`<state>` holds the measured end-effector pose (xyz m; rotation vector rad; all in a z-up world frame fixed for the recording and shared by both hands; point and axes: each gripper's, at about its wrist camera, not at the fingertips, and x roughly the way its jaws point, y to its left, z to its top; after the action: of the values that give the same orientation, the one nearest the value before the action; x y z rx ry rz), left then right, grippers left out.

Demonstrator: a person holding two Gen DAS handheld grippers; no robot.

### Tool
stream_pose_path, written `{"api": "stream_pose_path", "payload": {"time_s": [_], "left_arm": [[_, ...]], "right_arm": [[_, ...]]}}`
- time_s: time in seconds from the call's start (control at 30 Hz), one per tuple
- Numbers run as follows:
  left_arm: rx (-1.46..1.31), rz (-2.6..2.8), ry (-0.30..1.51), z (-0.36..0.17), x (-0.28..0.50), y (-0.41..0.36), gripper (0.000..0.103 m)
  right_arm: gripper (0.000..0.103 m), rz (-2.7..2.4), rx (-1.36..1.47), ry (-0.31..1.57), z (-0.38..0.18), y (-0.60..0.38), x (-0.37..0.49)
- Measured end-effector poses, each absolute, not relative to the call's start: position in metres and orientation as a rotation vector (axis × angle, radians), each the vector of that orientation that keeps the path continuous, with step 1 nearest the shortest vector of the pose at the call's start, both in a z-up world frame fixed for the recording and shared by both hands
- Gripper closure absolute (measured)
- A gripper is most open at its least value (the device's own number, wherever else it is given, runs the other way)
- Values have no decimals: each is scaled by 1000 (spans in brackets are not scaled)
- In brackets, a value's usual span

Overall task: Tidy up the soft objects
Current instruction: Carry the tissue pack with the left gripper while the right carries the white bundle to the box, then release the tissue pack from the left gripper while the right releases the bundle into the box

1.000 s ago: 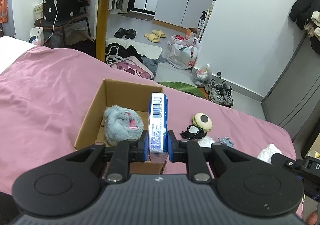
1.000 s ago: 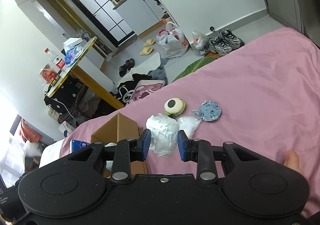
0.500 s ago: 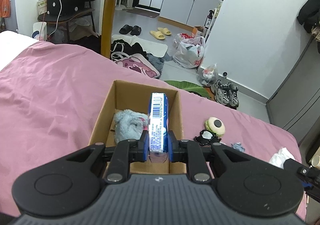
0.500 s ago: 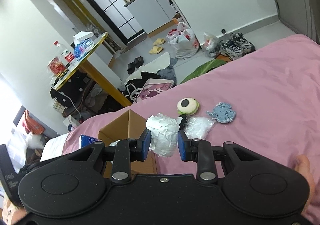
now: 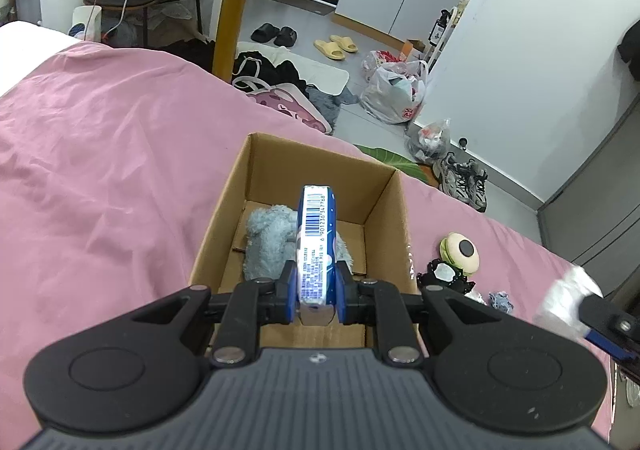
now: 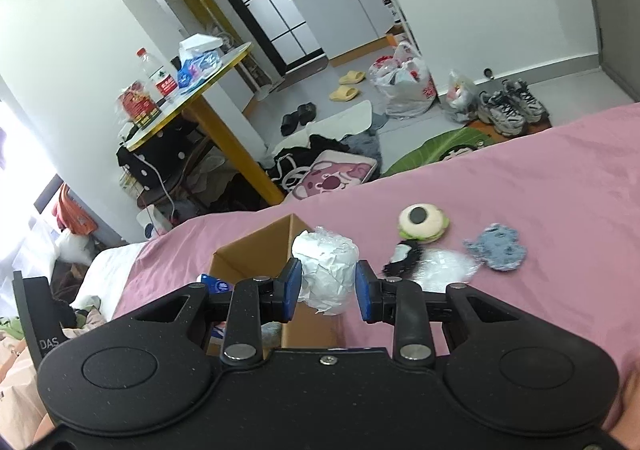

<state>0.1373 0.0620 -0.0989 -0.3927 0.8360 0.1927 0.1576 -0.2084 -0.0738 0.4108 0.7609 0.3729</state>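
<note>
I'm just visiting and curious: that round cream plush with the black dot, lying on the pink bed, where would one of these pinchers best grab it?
Probably across its edges, coming down from above. The round plush lies flat on the pink bedcover, black dot up, like a thick disc, so its rim offers two opposite sides. Approach from its far side: the black frilly item lies close against its near edge.

Left gripper (image 5: 316,290) clamps a tissue pack (image 5: 315,246) above the cardboard box (image 5: 384,217) holding a grey plush (image 5: 268,242)

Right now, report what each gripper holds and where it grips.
Left gripper clamps the blue tissue pack near its lower end. Right gripper squeezes the white wrapped roll across its middle.
</note>
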Motion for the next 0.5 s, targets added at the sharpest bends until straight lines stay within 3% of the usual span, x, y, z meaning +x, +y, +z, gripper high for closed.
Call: {"api": "stream_pose_path", "payload": {"time_s": [0.5], "left_arm": [[-510,232,864,-109,135,97,80]], "right_arm": [[74,462,346,812,-88,-141,179]]}}
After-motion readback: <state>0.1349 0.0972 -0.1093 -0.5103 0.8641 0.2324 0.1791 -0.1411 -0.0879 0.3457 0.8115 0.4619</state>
